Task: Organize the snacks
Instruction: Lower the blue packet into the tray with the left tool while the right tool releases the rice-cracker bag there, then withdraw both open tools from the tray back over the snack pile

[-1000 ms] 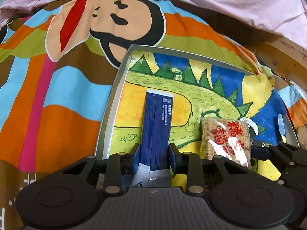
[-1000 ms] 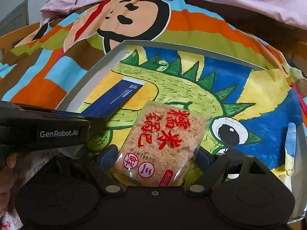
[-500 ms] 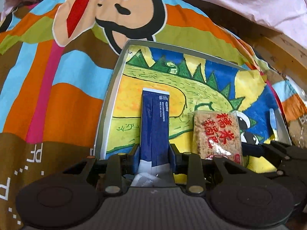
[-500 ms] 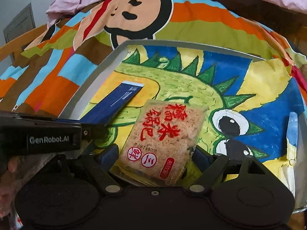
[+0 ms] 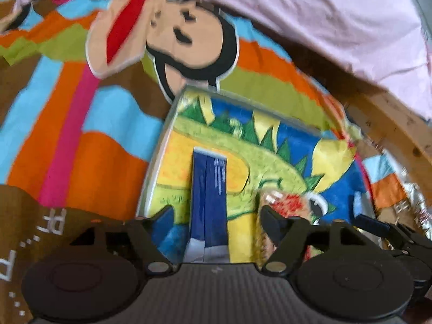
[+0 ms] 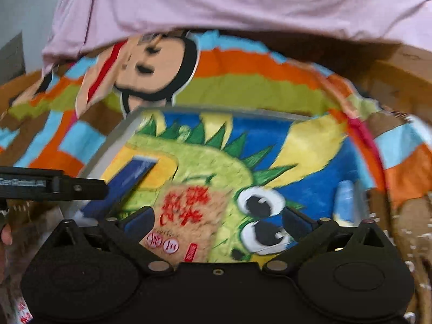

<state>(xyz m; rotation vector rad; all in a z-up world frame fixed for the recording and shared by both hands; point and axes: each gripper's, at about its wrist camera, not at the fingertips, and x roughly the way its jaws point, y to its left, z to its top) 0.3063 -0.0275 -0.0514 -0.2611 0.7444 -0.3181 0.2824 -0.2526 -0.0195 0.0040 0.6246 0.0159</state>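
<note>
Both the left gripper [image 5: 213,213] and right gripper [image 6: 218,216] have just opened their jaws wide, leaving the long dark-blue packet [image 5: 209,197] and clear rice-cracker bag [image 6: 183,221] released low-centre in the dinosaur-painted tray [image 6: 118,135].

Glossy blue packet [image 5: 209,194], clear shiny rice-snack wrapper [image 6: 186,221], matt printed cloth [image 5: 81,140], pink fabric [image 6: 216,2].

The left gripper [image 5: 213,216] has just been opening — its jaws, clamped on the blue packet [image 5: 209,194] a second ago, now stand apart on either side of it, no longer pressing. The right gripper [image 6: 218,220] has opened further as well, its pads clear of the rice-cracker packet [image 6: 186,216] at the lower centre — both views now look from further back.
</note>
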